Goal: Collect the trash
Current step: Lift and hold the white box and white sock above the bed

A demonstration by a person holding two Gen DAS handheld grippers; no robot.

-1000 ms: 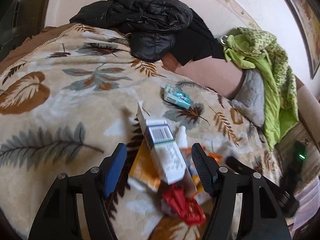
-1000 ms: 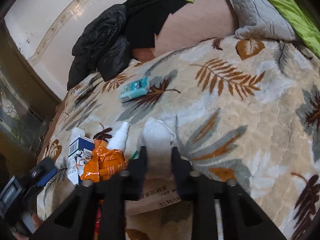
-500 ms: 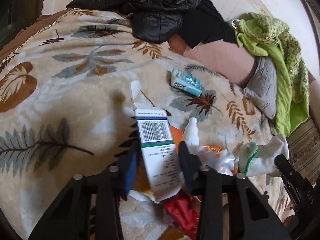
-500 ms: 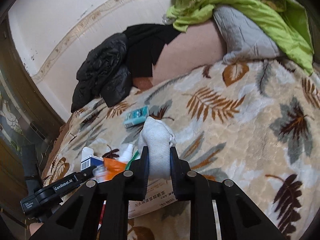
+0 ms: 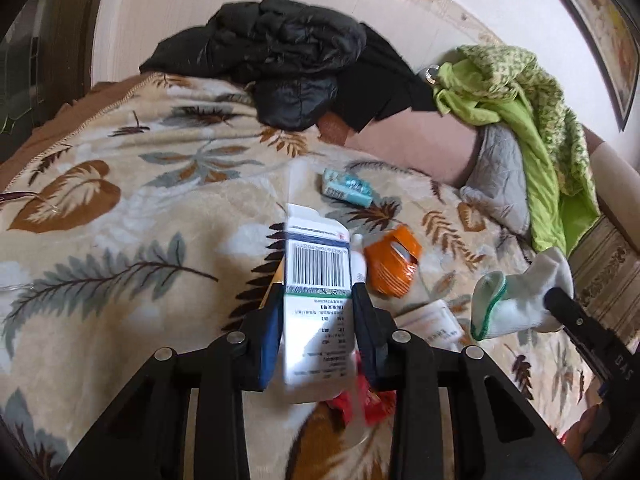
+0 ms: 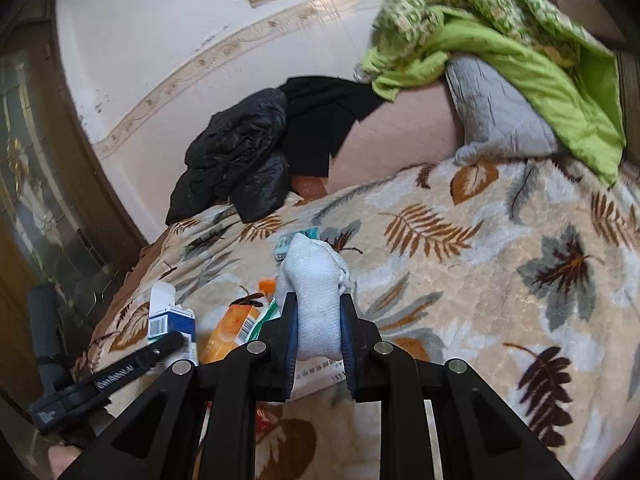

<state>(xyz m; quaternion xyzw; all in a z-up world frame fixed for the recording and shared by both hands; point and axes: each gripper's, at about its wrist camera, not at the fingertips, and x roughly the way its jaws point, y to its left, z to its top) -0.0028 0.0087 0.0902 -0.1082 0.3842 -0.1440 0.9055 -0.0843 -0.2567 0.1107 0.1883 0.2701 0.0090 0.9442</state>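
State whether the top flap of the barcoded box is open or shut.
Open: on the barcoded box a white flap stands up past its top end.

The blanket [image 5: 120,240] looked plush; the box [image 5: 318,280] smooth printed card; the jacket [image 5: 288,60], at twelve o'clock, glossy; the sock [image 6: 316,300] knitted.

Both wrist views look down along their tongs, close over the same leaf-patterned blanket [image 5: 120,240].
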